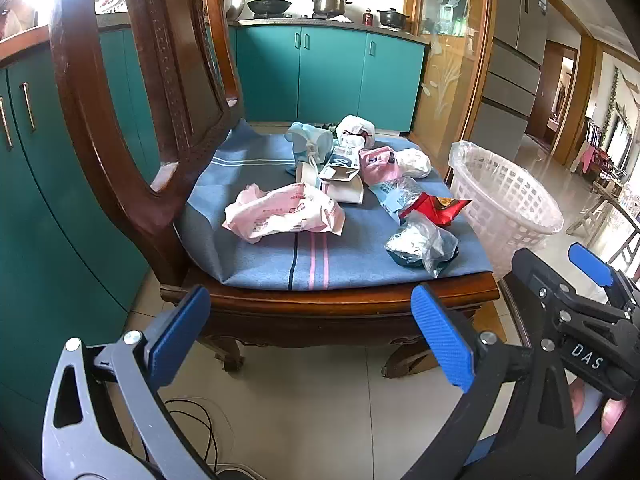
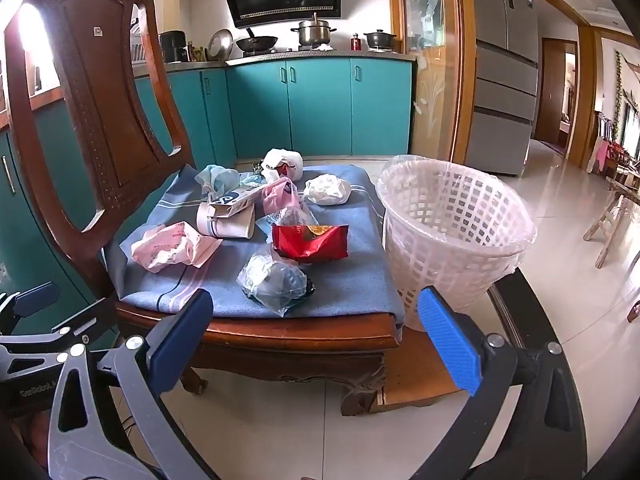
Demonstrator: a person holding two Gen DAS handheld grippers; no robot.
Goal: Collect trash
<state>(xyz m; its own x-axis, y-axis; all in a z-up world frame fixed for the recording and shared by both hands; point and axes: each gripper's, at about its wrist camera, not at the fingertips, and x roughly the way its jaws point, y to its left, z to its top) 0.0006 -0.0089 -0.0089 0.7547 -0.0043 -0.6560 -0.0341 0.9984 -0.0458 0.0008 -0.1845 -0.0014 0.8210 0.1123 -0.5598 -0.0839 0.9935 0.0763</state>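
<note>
Several pieces of trash lie on the blue cloth of a wooden chair seat (image 1: 280,268) (image 2: 352,300): a pink crumpled wrapper (image 1: 284,214) (image 2: 172,248), a red snack packet (image 1: 434,208) (image 2: 310,242), a clear bag with a dark bundle (image 1: 422,244) (image 2: 276,278), a paper cup (image 2: 228,222), a white wad (image 1: 414,162) (image 2: 328,189). A white lattice basket with a liner (image 1: 504,200) (image 2: 452,232) stands on the floor right of the chair. My left gripper (image 1: 312,336) is open and empty before the seat's front edge. My right gripper (image 2: 316,340) is open and empty, also in front.
The chair's tall carved back (image 1: 120,120) (image 2: 96,112) rises at the left. Teal cabinets (image 1: 328,72) run behind with pots on the counter. A cable (image 1: 192,420) lies on the tiled floor. A fridge (image 2: 504,68) and wooden stool (image 2: 608,216) stand to the right.
</note>
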